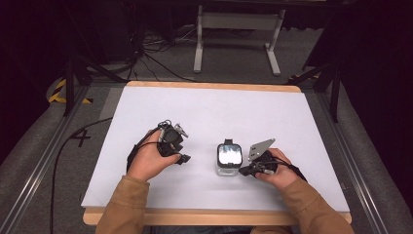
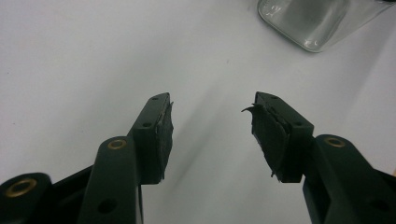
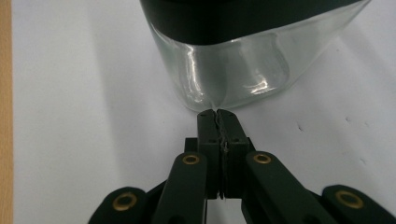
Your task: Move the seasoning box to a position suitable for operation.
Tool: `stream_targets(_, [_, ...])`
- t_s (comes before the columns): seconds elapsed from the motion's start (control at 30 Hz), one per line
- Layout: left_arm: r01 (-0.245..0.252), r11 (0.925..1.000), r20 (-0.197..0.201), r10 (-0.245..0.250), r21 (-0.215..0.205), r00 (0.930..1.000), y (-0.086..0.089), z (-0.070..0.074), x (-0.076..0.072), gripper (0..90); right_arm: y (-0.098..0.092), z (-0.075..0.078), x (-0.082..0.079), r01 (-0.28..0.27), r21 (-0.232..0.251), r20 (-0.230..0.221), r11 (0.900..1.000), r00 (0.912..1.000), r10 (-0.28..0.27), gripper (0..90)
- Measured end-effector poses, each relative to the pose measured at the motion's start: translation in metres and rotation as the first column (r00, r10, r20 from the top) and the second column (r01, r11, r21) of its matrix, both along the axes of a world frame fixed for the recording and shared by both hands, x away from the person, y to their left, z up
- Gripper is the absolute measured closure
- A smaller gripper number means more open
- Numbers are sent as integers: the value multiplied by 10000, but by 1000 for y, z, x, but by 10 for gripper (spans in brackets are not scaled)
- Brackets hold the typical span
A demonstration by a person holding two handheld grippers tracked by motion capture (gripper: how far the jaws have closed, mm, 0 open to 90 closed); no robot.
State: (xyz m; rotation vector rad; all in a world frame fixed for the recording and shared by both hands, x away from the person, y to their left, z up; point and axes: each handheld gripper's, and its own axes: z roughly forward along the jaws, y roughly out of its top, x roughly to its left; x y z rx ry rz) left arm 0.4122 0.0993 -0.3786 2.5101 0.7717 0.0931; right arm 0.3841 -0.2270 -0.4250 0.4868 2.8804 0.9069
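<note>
Glass jar [image 1: 229, 159] on white table [image 1: 209, 112]

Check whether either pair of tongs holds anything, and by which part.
Nothing is held: left tongs open over bare table; right tongs shut empty, tips at the glass jar.

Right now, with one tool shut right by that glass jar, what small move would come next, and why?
Probably the right tool should open. Its jaws are pressed together, empty, with the tips right at the wall of the glass jar, so it cannot take hold as it stands. The left tool already gapes open, off to the jar's side.
</note>
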Motion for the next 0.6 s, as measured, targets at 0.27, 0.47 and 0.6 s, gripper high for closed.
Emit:
stream_targets(0.27, [399,9956,489,-358,-849,9982,-10,11,1,552,-20,13,-1,725,572,307,9957,9968,-744,893])
stream_targets(0.47, [711,9717,962,-504,-2252,9941,-23,24,1,695,-43,24,-6,1570,1335,431,9785,9855,-1640,891])
stream_targets(0.6, [760,9591,1281,-421,-2727,9909,-33,30,4,747,-55,28,-9,1964,1680,455,9660,9774,-2067,883])
